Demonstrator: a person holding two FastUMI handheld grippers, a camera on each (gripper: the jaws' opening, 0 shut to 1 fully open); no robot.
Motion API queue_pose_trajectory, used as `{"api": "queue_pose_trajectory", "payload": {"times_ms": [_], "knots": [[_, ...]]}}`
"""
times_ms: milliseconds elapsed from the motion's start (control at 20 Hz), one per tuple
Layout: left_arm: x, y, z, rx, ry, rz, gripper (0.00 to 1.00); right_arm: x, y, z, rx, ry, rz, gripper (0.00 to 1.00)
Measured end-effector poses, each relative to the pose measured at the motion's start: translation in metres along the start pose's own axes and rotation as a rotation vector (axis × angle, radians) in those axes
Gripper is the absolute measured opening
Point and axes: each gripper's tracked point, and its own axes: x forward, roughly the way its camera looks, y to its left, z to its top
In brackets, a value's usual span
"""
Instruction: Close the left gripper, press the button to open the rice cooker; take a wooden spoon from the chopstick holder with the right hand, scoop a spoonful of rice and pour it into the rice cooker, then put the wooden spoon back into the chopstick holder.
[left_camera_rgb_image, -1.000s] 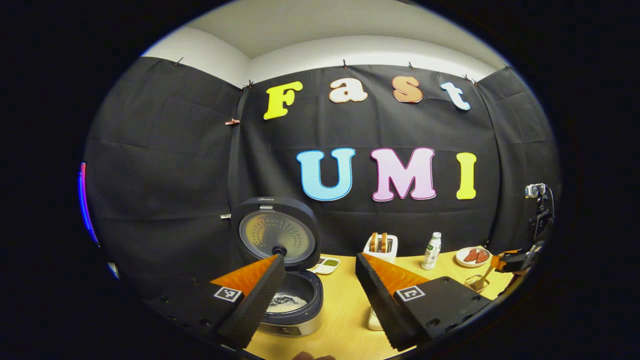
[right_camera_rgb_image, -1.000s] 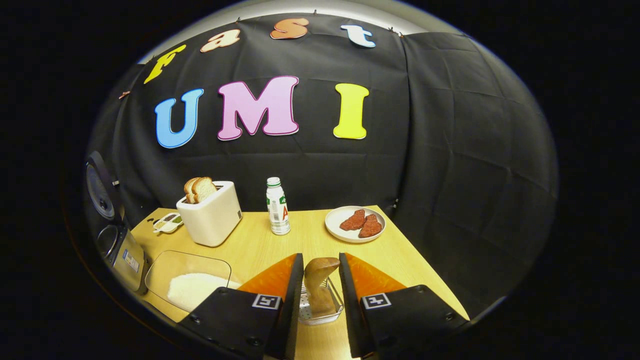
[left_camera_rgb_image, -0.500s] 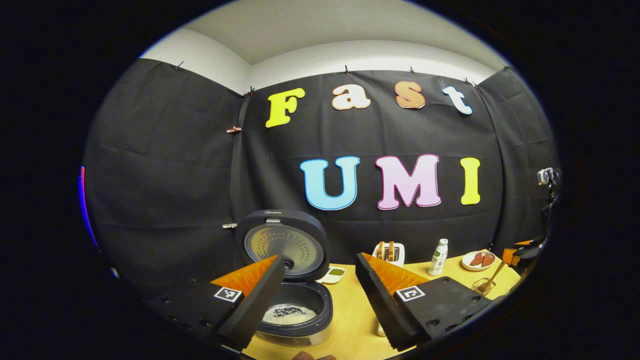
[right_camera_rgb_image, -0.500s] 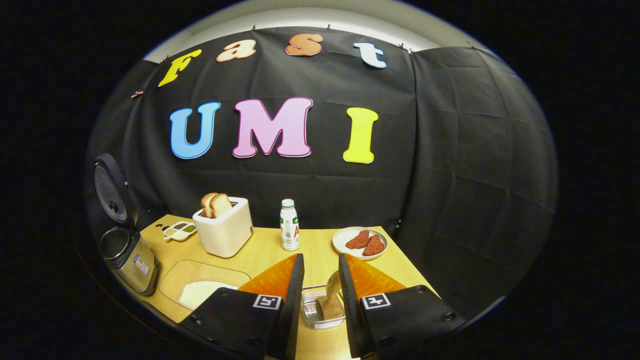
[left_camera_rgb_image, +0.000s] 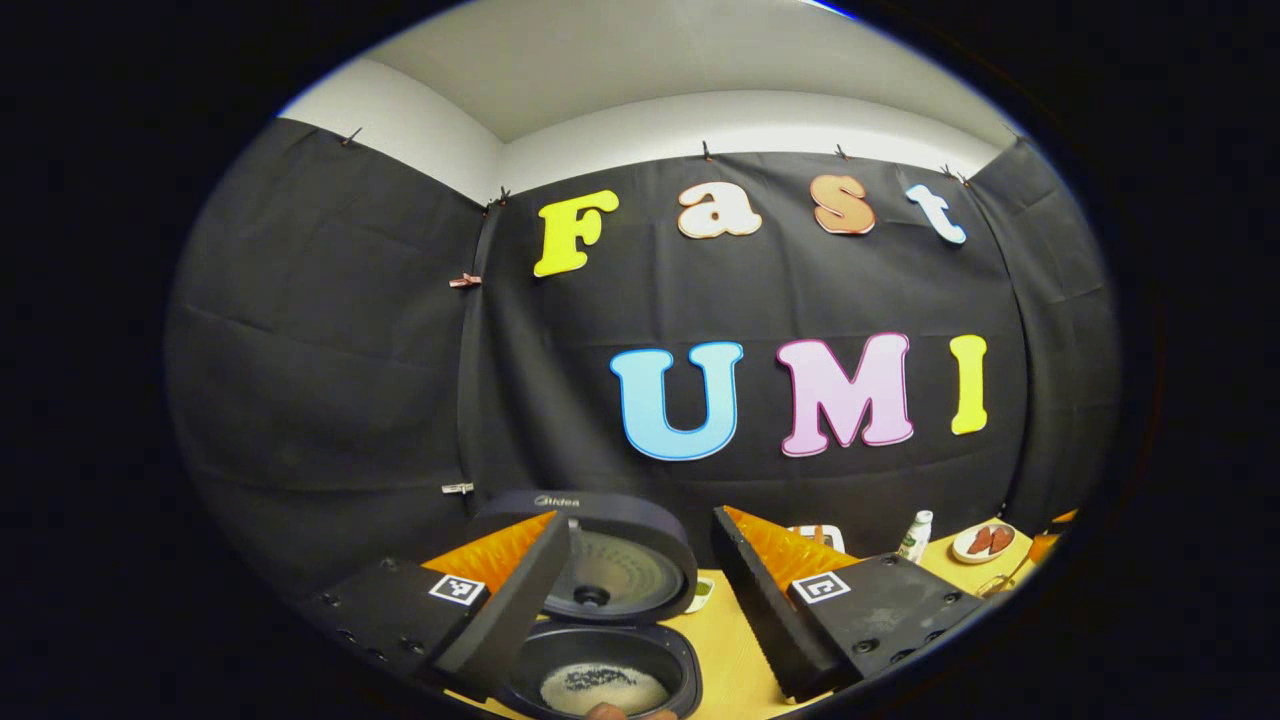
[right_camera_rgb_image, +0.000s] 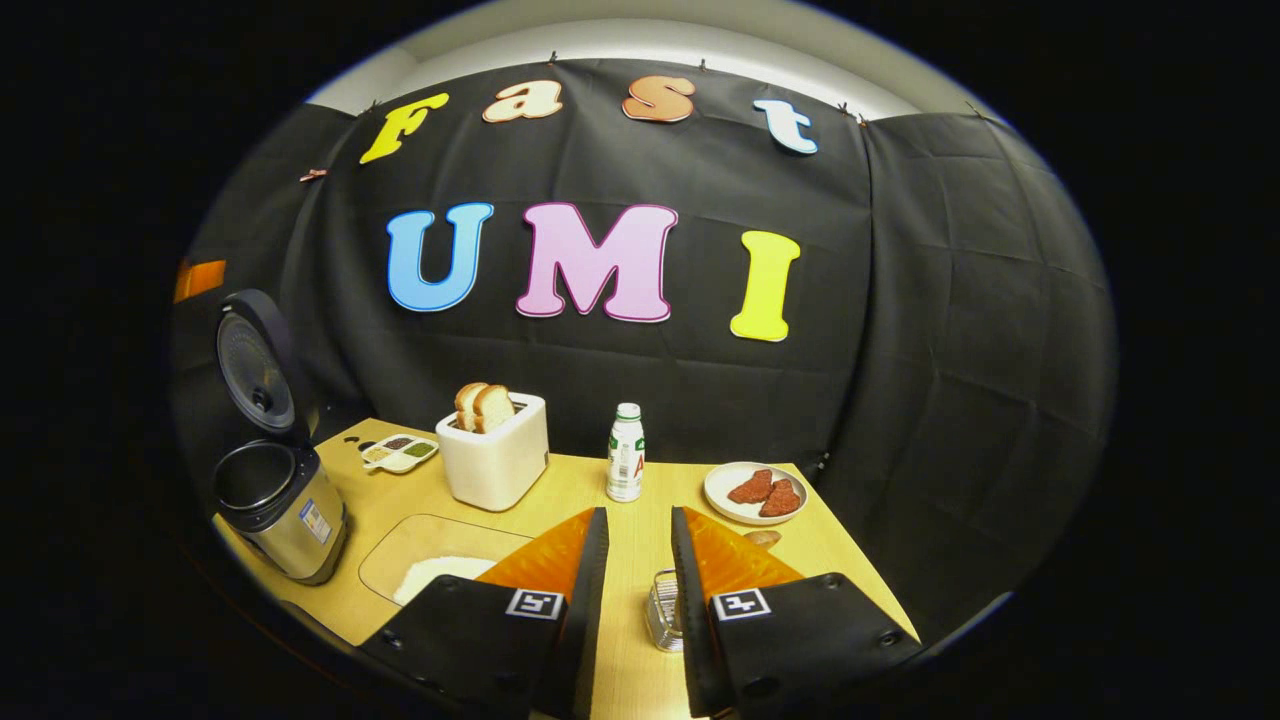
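Standing open at the left end of the wooden worktop (right_camera_rgb_image: 640, 560), the rice cooker (right_camera_rgb_image: 282, 505) has its lid (right_camera_rgb_image: 255, 365) raised upright, and in the left gripper view a layer of white rice (left_camera_rgb_image: 603, 688) lies in the bottom of its dark pot. The left gripper (left_camera_rgb_image: 640, 585) hangs above that pot with its fingers wide apart and nothing between them. The right gripper (right_camera_rgb_image: 638, 585) has its fingers a little apart, empty, over the metal chopstick holder (right_camera_rgb_image: 663, 610); the wooden spoon (left_camera_rgb_image: 1003, 580) leans in this holder. A clear container with rice (right_camera_rgb_image: 440, 562) lies flat between the cooker and the right gripper. Behind it stand a white toaster (right_camera_rgb_image: 495, 462) with two bread slices, a small sauce dish (right_camera_rgb_image: 400, 452), a bottle (right_camera_rgb_image: 626, 452) and a plate of red meat (right_camera_rgb_image: 755, 490). Black cloth closes the booth behind and at both sides.
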Motion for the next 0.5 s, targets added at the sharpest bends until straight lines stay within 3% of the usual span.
{"api": "queue_pose_trajectory", "payload": {"times_ms": [500], "knots": [[0.096, 0.041, 0.002, 0.020, 0.058, 0.002, 0.96, -0.005, 0.018, 0.003, -0.020, -0.004, 0.003, 0.40]]}}
